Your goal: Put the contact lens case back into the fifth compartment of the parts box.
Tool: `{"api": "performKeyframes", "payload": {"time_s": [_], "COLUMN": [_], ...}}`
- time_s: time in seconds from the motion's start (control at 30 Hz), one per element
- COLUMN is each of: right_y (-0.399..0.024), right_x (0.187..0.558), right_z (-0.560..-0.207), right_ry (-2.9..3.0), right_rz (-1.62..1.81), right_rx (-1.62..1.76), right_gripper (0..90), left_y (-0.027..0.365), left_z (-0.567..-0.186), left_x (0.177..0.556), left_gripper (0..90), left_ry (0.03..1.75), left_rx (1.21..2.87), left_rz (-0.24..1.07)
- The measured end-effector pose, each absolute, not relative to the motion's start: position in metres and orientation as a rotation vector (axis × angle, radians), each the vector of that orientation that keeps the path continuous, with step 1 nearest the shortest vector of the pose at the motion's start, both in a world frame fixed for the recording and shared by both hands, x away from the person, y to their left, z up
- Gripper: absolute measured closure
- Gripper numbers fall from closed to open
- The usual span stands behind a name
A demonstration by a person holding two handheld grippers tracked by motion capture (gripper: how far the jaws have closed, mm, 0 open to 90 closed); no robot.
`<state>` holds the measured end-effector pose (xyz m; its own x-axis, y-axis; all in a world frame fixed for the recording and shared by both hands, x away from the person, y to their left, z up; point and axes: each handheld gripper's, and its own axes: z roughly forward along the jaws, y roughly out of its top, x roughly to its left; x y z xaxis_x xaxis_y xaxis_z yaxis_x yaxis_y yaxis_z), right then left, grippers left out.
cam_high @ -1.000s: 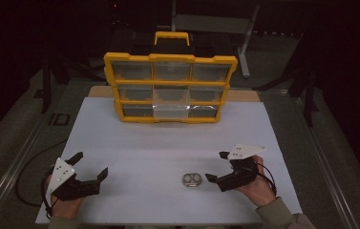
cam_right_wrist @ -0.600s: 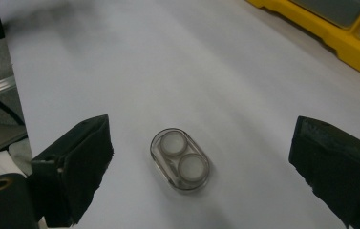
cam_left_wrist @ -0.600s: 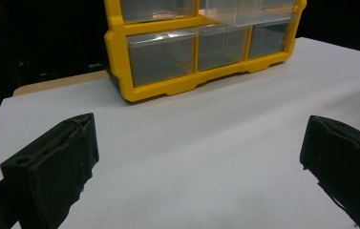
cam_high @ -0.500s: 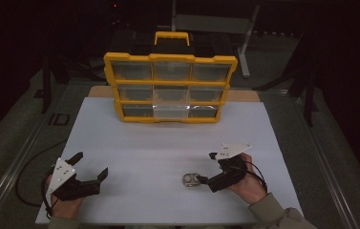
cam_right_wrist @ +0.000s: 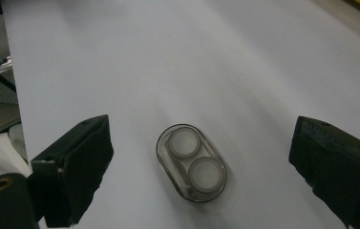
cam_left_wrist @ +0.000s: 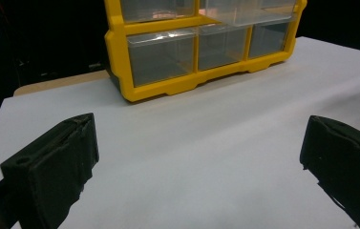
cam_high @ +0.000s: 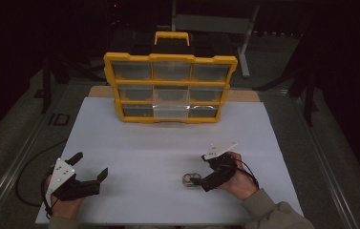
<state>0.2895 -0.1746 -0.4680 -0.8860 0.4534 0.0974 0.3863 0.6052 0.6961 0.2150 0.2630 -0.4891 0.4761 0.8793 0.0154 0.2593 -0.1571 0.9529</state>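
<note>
right gripper (cam_right_wrist: 201,157) gaping wide, holding nothing | small clear case (cam_right_wrist: 191,163) lying dead between its jaws, long axis running diagonally | left gripper (cam_high: 88,171) idling open, well apart

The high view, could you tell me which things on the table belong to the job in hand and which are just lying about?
In the job:
- small clear oval case with two round white pieces inside
- right claw, open around the case, not touching it

Lying about:
- yellow drawer organizer at the table's far edge
- left claw, open over bare white table
</note>
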Motion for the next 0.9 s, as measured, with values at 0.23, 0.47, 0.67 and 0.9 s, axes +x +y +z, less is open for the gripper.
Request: {"api": "performKeyframes", "payload": {"time_s": [0.23, 0.47, 0.67, 0.9], "right_y": [-0.168, -0.163, -0.156, -0.148], "right_x": [0.292, 0.298, 0.299, 0.301], "right_z": [-0.474, -0.482, -0.489, -0.499], "right_ry": [2.767, 2.802, 2.836, 2.901], "right_rz": [1.116, 1.062, 1.016, 0.944], "right_rx": [0.681, 0.669, 0.627, 0.585], "right_gripper": [7.3, 7.3, 7.5, 13.1], "left_y": [0.263, 0.263, 0.263, 0.263], "left_z": [-0.489, -0.489, -0.490, -0.490], "left_x": [0.215, 0.215, 0.215, 0.215], "left_gripper": [0.2, 0.2, 0.2, 0.2], "left_ry": [0.987, 0.986, 0.989, 0.989], "left_rx": [1.680, 1.683, 1.683, 1.684], "left_rz": [0.743, 0.742, 0.743, 0.745]}}
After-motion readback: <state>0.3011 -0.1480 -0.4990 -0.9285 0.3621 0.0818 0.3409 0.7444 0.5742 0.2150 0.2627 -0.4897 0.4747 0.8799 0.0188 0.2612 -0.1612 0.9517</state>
